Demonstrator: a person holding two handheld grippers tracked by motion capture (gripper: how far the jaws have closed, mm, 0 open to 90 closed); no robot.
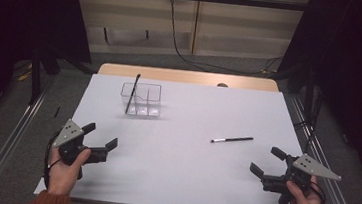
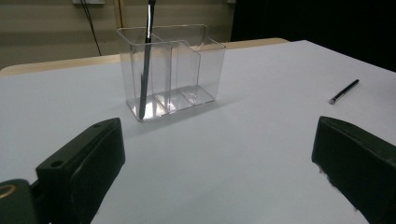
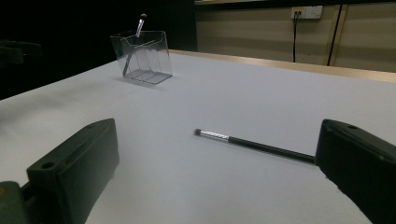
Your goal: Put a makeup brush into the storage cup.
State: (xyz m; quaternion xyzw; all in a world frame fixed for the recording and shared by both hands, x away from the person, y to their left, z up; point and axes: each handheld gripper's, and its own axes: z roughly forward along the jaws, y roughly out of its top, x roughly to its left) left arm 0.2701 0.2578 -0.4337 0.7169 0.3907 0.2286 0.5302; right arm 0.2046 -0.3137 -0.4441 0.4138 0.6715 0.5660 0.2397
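**One brush in the holder, one waiting on the tabletop**

A clear holder [image 1: 141, 99] with several compartments stands toward the far left of the white tabletop [image 1: 181, 177]. One brush [image 1: 132, 93] already leans in its left end compartment, bristle end up and rising above the rim. A second brush [image 1: 232, 139] lies flat on the right half of the tabletop, well apart from the holder, its metal collar and tip pointing left and its black handle trailing right.

The left tongs [image 1: 101, 138] rest near the front left corner, held in the person's left hand [image 1: 64, 168], jaws wide and empty, facing the holder. The right tongs [image 1: 266, 162] sit near the front right corner in the right hand [image 1: 302, 201], jaws also wide with nothing between them. In the right gripper view the lying brush crosses just ahead of the jaws, its handle end passing behind the right-hand jaw, so these tongs are the nearer pair and aimed roughly at it.

The work seems to be at the reach stage for the second brush: nothing is gripped yet. The next move likely calls for bringing the right tongs forward and down over the thin handle, closing across it near the middle so it does not pivot, then lifting, tipping it upright, and carrying it left to a free compartment of the holder.
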